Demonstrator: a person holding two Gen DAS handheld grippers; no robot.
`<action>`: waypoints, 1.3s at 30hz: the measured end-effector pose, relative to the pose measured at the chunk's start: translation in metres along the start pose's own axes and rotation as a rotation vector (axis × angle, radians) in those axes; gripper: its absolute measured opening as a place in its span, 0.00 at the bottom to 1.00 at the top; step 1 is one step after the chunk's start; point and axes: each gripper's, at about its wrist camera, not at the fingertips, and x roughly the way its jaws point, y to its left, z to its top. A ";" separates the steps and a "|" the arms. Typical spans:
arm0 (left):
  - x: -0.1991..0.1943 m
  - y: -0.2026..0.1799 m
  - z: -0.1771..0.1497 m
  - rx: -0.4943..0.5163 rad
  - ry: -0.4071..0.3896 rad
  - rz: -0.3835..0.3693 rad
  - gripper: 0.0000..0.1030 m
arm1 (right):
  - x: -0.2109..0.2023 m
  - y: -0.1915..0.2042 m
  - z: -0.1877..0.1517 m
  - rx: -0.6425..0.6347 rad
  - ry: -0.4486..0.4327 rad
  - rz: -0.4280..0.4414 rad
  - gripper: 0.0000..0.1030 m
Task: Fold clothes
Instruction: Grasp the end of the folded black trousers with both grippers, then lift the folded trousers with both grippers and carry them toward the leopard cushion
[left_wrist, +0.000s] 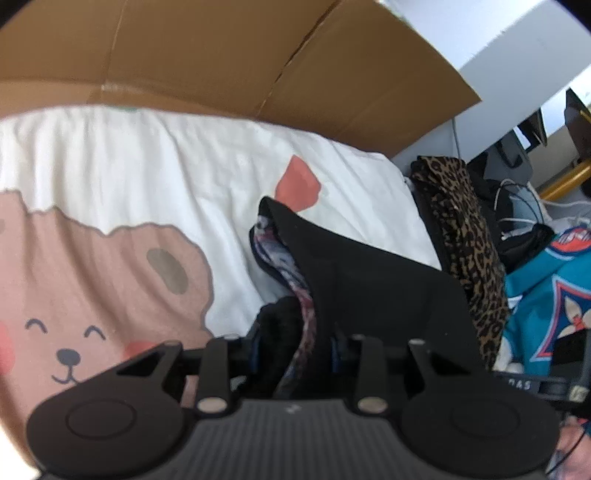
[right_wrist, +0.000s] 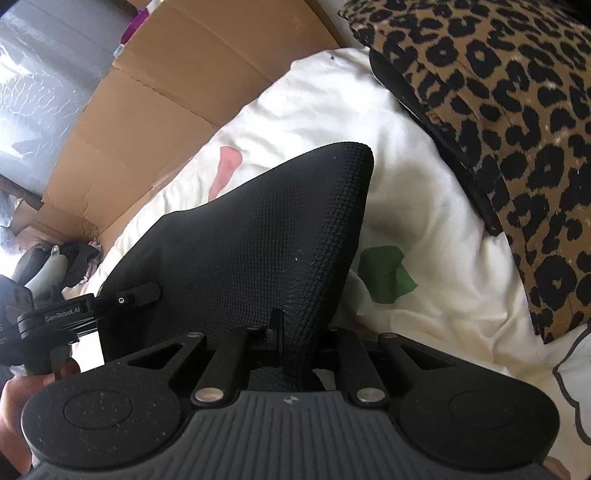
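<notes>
Two grippers share one black garment (right_wrist: 258, 229) above a white bedsheet (left_wrist: 147, 158) printed with a smiling bear (left_wrist: 74, 295). From the left wrist view we see the left gripper (left_wrist: 295, 350) clamped on a bunched edge of that garment at the lower centre of the frame, where a patterned purple-and-white lining (left_wrist: 291, 273) shows beside the black cloth. The right wrist view hides that lining and gives us only the textured black outer face, rising to a rounded peak at frame centre. There the right gripper (right_wrist: 280, 332) is pinched tight on the fabric, its fingers nearly together with the cloth between them.

We find the left gripper again at the left edge of the right wrist view, with a hand (right_wrist: 22, 398) below it (only part of it shows). A leopard-print cloth (right_wrist: 498, 129) fills the upper right of that view; in the left wrist view it is a narrow strip at right, next to a teal jersey (left_wrist: 546, 295) that the right wrist view does not show. Brown cardboard (left_wrist: 221, 55) stands behind the sheet in both. A green patch (right_wrist: 384, 277) on the sheet appears only in the right wrist view, a red one (left_wrist: 297, 184) in both.
</notes>
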 end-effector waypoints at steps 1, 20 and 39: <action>-0.001 -0.001 0.000 0.002 -0.004 0.004 0.33 | -0.001 0.001 0.000 -0.004 -0.003 -0.001 0.07; -0.030 -0.029 -0.004 -0.005 0.004 0.152 0.33 | -0.014 0.027 0.003 -0.041 0.002 -0.014 0.07; -0.138 -0.101 0.002 -0.004 -0.012 0.242 0.32 | -0.115 0.106 0.013 -0.199 -0.011 0.004 0.07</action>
